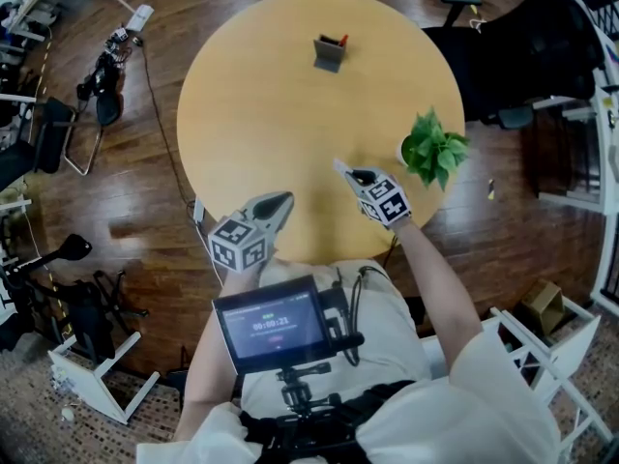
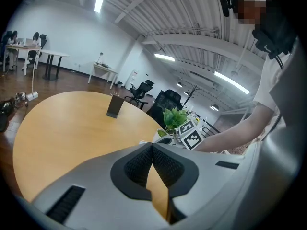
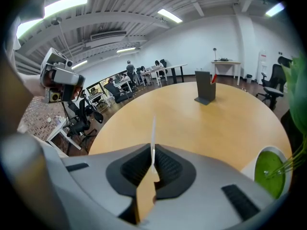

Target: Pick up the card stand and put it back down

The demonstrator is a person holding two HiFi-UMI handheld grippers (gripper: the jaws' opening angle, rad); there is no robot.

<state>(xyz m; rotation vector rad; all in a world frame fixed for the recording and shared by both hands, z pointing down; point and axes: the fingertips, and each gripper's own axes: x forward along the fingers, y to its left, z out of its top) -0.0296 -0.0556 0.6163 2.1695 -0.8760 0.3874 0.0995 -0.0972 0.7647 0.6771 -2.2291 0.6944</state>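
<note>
The card stand (image 1: 330, 53) sits upright on the far side of the round table (image 1: 261, 114), on its own and well apart from both grippers, which hang over the near edge close to the person. The right gripper (image 1: 346, 170) is the nearer of the two and tips down toward the tabletop, with only bare wood between it and the stand. Its jaws are closed on a thin white card (image 3: 153, 131), which stands edge-on between the pads and sticks out past the tips. The left gripper (image 1: 279, 203) has its jaws pressed together at the tips with nothing between them.

From above, the head view gives the layout: the stand far off, a plant (image 1: 432, 148) at the table's right edge near the right gripper, a small screen (image 1: 274, 322) on the person's chest, and a dark wood floor (image 1: 503, 230) all round. The card is barely a pale sliver there.

The right gripper view shows the card plainly, and the stand from the side as a grey slab with a red thing (image 3: 213, 79) at its right.

The left gripper view shows the stand only as a dark shape past the wood, but it alone catches the right gripper's marker cube (image 2: 193, 138) in front of the plant's leaves, with the person's forearm (image 2: 235, 133) behind it
</note>
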